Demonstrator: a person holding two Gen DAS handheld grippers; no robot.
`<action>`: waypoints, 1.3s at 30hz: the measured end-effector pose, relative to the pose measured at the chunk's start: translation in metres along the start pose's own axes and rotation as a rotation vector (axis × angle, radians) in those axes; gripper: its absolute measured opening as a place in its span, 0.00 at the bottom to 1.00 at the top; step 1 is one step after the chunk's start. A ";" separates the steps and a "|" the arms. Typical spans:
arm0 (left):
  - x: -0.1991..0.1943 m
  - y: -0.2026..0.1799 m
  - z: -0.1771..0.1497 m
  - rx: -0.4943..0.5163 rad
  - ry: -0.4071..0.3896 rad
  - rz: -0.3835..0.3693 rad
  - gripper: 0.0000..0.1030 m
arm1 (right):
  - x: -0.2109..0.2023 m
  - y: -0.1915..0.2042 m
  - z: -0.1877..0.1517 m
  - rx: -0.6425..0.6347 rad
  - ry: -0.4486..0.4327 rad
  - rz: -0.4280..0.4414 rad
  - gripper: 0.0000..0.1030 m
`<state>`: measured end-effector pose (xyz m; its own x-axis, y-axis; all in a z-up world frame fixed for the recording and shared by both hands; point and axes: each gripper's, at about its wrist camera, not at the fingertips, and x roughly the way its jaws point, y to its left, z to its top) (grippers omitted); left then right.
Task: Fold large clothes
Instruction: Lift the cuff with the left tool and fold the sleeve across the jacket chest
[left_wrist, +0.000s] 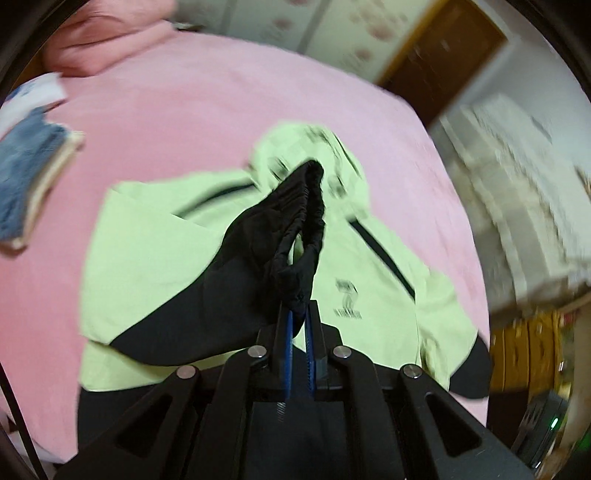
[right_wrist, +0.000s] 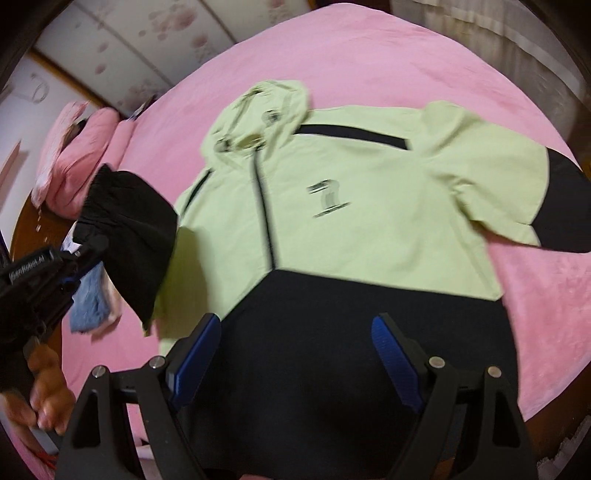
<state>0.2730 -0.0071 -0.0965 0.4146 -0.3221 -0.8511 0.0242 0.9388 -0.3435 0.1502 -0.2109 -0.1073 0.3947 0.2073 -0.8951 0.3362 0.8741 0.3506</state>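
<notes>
lifting a black cuff over a pink bed

lying face up on the pink plush bed cover (right_wrist: 369, 44), the pale green and black hooded jacket (right_wrist: 354, 206) is spread with its hood toward the far side and its black lower panel nearest the cameras. a dark zip runs down its front, and a small blurred dark logo sits on the chest. the sleeve on the right of the right wrist view lies out flat on the cover, ending in a black forearm section.

the left claw (left_wrist: 298, 314) is closed tight on the gathered black elastic cuff (left_wrist: 303, 206) of the other sleeve. the blue pads pinch the fabric at the cuff's edge, and the sleeve hangs lifted off the bed above the jacket's chest. in the right wrist view the same left claw (right_wrist: 79, 258) shows at the left edge, with the black sleeve end bunched up just beyond it and a hand (right_wrist: 40, 398) gripping its handle below.

the right claw (right_wrist: 291, 369) stands wide apart with nothing between its blue pads, hovering over the jacket's black lower panel.

a folded blue towel-like cloth (left_wrist: 26, 173) lies near the bed's edge, well apart from the jacket. a pink pillow (right_wrist: 79, 158) rests at the far corner. both views are smeared by blur.
</notes>
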 end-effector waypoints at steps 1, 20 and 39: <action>0.010 -0.009 -0.002 0.016 0.029 0.008 0.07 | 0.002 -0.009 0.004 0.013 0.003 -0.001 0.82; 0.066 0.112 -0.033 -0.175 0.289 0.261 0.89 | 0.089 -0.032 0.013 0.144 0.154 0.201 0.62; 0.066 0.227 -0.069 -0.361 0.371 0.256 0.89 | 0.161 0.040 0.044 0.000 0.140 0.296 0.00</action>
<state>0.2433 0.1769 -0.2577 0.0183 -0.1720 -0.9849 -0.3744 0.9122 -0.1663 0.2646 -0.1620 -0.2249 0.3542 0.5103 -0.7836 0.2248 0.7669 0.6011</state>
